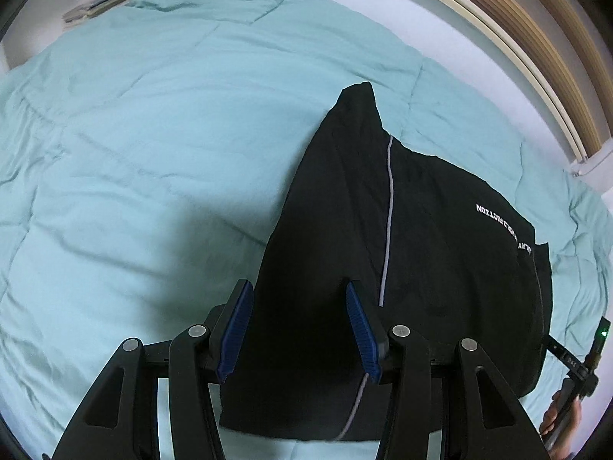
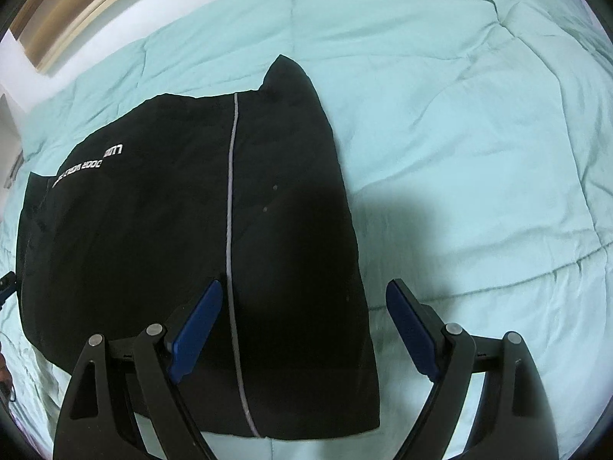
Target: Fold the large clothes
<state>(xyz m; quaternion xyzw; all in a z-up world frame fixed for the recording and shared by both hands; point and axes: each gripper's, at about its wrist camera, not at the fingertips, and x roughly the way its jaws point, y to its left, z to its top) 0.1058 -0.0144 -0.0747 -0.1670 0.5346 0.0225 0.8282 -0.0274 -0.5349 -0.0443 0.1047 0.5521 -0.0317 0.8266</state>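
Both my left fingers [image 1: 299,329] and right fingers [image 2: 304,329] hang spread and empty over the folded black garment [image 2: 153,230], which lies flat on the bed [image 2: 479,134].

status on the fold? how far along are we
Done: the black garment lies on the teal comforter already folded into a compact block, grey stripe running along its top. In hand: nothing; the left tool and right tool are both open above it. Left: one corner pokes past the far edge; possibly another fold.
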